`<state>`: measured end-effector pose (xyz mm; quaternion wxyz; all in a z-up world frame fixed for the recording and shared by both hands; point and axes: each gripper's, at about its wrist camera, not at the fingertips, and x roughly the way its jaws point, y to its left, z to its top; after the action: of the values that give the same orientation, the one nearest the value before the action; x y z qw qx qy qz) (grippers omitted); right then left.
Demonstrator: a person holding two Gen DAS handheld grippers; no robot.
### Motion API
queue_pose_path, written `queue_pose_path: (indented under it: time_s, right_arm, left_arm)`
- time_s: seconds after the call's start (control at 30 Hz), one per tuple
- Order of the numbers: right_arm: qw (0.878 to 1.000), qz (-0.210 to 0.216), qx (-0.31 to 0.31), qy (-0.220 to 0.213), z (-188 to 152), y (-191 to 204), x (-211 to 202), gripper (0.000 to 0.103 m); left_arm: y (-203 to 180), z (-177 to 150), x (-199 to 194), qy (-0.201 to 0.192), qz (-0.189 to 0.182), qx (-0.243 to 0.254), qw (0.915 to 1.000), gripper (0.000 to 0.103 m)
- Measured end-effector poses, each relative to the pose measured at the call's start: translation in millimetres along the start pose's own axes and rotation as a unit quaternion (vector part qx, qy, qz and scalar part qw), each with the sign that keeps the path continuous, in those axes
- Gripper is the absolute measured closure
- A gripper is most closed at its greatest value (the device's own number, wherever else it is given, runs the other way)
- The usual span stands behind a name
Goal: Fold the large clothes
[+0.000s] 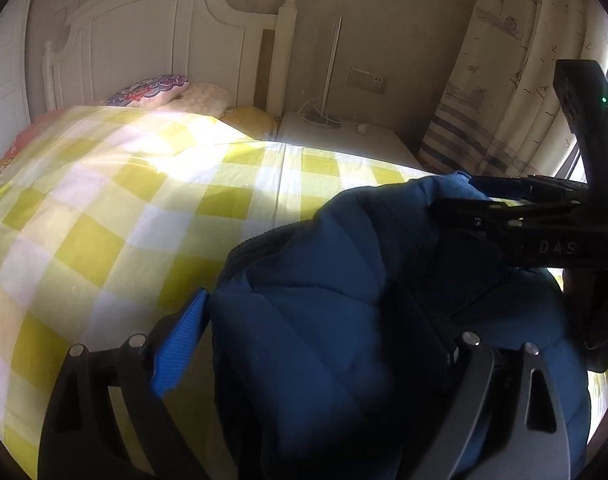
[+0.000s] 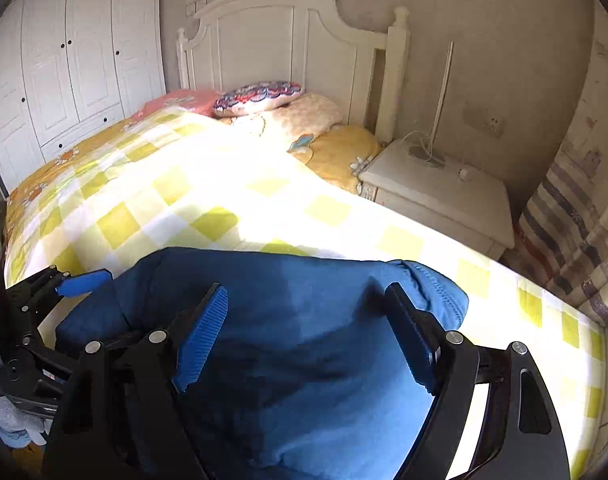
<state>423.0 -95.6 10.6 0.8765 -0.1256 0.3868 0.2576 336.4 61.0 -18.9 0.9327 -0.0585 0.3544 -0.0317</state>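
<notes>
A dark blue padded jacket (image 1: 323, 320) lies bunched at the near edge of the bed (image 1: 124, 200), which has a yellow-and-white checked sheet. My left gripper (image 1: 315, 320) straddles the jacket's bulk with its jaws wide; its blue left pad (image 1: 176, 344) stands just off the fabric. My right gripper (image 1: 475, 196) hovers over the jacket's far right part. In the right wrist view the right gripper (image 2: 305, 292) is open above the jacket (image 2: 304, 360), pads apart with nothing pinched. The left gripper (image 2: 76, 286) sits at the jacket's left edge.
A white headboard (image 2: 284, 40) and several pillows (image 2: 260, 98) stand at the head of the bed. A white nightstand (image 2: 443, 196) with a lamp and cable is to the right, a striped curtain (image 1: 483, 120) beyond it. A white wardrobe (image 2: 64, 80) fills the left wall.
</notes>
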Motion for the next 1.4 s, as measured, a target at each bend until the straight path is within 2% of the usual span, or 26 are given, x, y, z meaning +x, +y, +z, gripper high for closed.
queue_pose_path:
  time_s: [0.03, 0.07, 0.17, 0.33, 0.4, 0.47, 0.57, 0.63, 0.67, 0.7, 0.8, 0.83, 0.93, 1.03, 1.1, 1.2, 1.23, 1.3, 1.33, 1.37, 1.4]
  right_arm:
    - [0.999, 0.006, 0.005, 0.041, -0.2, -2.6, 24.7, 0.021]
    - [0.998, 0.017, 0.017, 0.063, -0.8, -7.4, 40.7, 0.020]
    - [0.996, 0.033, 0.024, 0.078, 1.0, -10.3, 54.4, 0.016]
    - [0.996, 0.005, 0.003, 0.092, -4.1, 4.4, 63.1, 0.015]
    - [0.996, -0.013, -0.003, 0.083, -5.2, 8.3, 61.6, 0.015]
    - [0.998, -0.032, -0.006, 0.053, -10.8, 9.8, 50.9, 0.016]
    - [0.999, -0.039, 0.028, 0.025, -19.8, -1.6, 9.3, 0.015]
    - [0.997, -0.002, 0.073, -0.010, -36.1, -13.1, -34.4, 0.010]
    - [0.994, 0.031, 0.103, -0.029, -49.7, -21.0, -56.1, 0.010]
    - [0.988, 0.062, 0.137, -0.043, -66.1, -29.9, -74.7, 0.005]
    - [0.966, 0.122, 0.224, -0.045, -122.5, -54.1, -105.6, 0.005]
    - [0.956, 0.148, 0.249, -0.041, -141.2, -60.9, -109.2, 0.005]
    - [0.926, 0.212, 0.312, -0.012, -187.6, -68.3, -101.7, 0.005]
    - [0.912, 0.245, 0.328, 0.018, -212.7, -59.0, -84.7, 0.005]
    - [0.897, 0.279, 0.344, 0.009, -219.9, -56.5, -77.5, 0.005]
    - [0.897, 0.292, 0.332, 0.000, -214.6, -51.4, -72.7, 0.004]
    - [0.896, 0.299, 0.328, 0.004, -211.2, -48.4, -69.8, 0.004]
    - [0.895, 0.316, 0.315, 0.019, -202.2, -37.8, -62.4, 0.004]
    - [0.902, 0.310, 0.301, 0.021, -197.4, -31.3, -61.7, 0.004]
    - [0.912, 0.292, 0.287, 0.014, -193.6, -25.9, -62.5, 0.004]
    - [0.916, 0.286, 0.280, 0.006, -191.5, -21.8, -62.8, 0.004]
  left_arm:
    - [3.5, 0.2, 2.6, 0.006, -0.004, -0.007, 0.9999, 0.010]
    - [7.4, 0.1, 6.1, 0.014, -0.009, -0.015, 0.9997, 0.010]
    - [20.6, -0.5, 17.6, 0.033, -0.041, -0.047, 0.9975, 0.008]
    - [31.8, -1.6, 30.5, 0.058, -0.067, -0.079, 0.9930, 0.007]
    - [38.9, -2.7, 35.2, 0.071, -0.082, -0.098, 0.9893, 0.004]
    - [46.7, -4.1, 38.4, 0.086, -0.117, -0.118, 0.9824, 0.004]
    - [62.9, -8.5, 27.6, 0.102, -0.158, -0.148, 0.9710, 0.004]
    - [72.0, -13.7, 2.5, 0.082, -0.158, -0.150, 0.9724, 0.005]
    - [74.2, -16.6, -7.8, 0.080, -0.167, -0.143, 0.9722, 0.004]
    - [76.4, -20.2, -15.4, 0.084, -0.181, -0.141, 0.9696, 0.004]
    - [79.0, -35.2, -23.8, 0.119, -0.235, -0.158, 0.9515, 0.002]
    - [77.3, -39.7, -22.9, 0.130, -0.246, -0.160, 0.9473, 0.002]
    - [71.7, -51.5, -16.0, 0.143, -0.255, -0.159, 0.9431, 0.002]
    - [79.1, -60.4, -5.1, 0.154, -0.285, -0.191, 0.9266, 0.002]
    - [77.7, -62.9, -4.5, 0.145, -0.285, -0.180, 0.9304, 0.002]
    - [72.0, -68.8, -5.2, 0.144, -0.278, -0.165, 0.9355, 0.002]
    - [69.0, -70.0, -4.8, 0.149, -0.280, -0.163, 0.9343, 0.002]
    - [64.0, -73.1, -3.9, 0.167, -0.294, -0.169, 0.9257, 0.002]
    - [61.4, -75.4, -3.3, 0.171, -0.307, -0.175, 0.9198, 0.009]
    - [60.3, -78.4, -2.7, 0.170, -0.321, -0.184, 0.9135, 0.020]
    - [61.2, -80.8, -3.8, 0.161, -0.324, -0.189, 0.9127, 0.024]
